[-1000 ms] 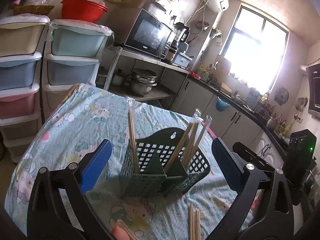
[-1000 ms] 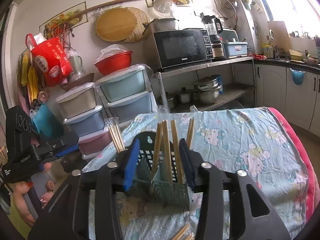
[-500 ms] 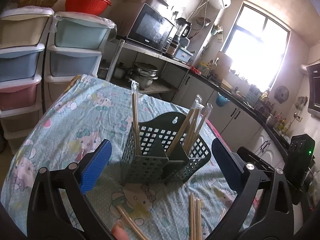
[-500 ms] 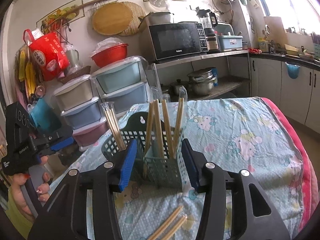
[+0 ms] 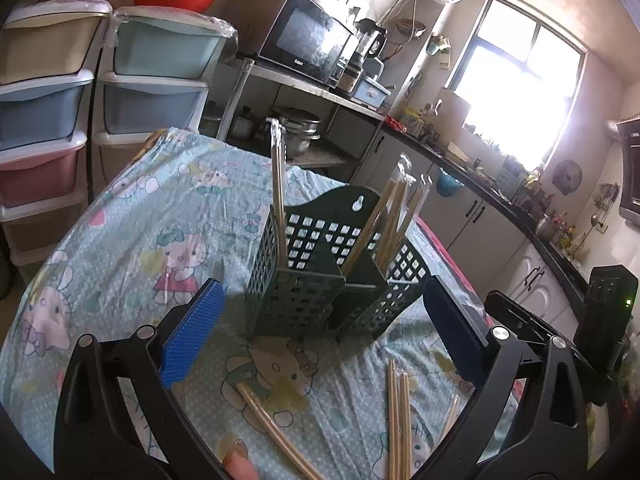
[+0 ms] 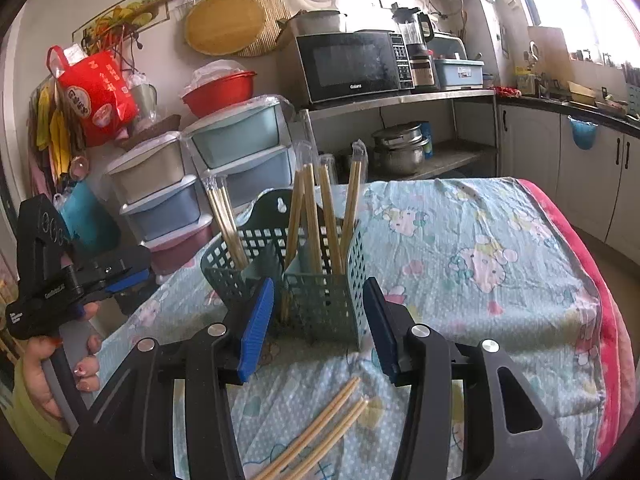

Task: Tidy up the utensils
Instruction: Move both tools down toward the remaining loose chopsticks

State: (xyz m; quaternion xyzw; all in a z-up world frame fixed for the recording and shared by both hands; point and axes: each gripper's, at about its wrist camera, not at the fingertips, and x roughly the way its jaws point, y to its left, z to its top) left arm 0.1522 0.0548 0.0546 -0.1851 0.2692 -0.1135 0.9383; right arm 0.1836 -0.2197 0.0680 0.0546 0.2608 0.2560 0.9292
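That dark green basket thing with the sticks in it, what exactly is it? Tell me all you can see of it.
The utensil holder is a dark green caddy that looks like plastic, with grid-perforated walls, inner dividers forming compartments, and a taller curved back with a keyhole hanging slot. It stands upright on the cartoon-print tablecloth. Wooden chopsticks, some in clear sleeves, lean inside several compartments. More chopsticks lie loose on the cloth in front. Neither gripper touches it.

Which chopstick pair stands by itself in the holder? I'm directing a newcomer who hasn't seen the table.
On the cartoon-print tablecloth stands a dark green perforated utensil holder. Its left compartment, in the left wrist view, holds one wrapped chopstick pair. It stands upright and alone, while the other compartment's chopsticks lean bunched together.
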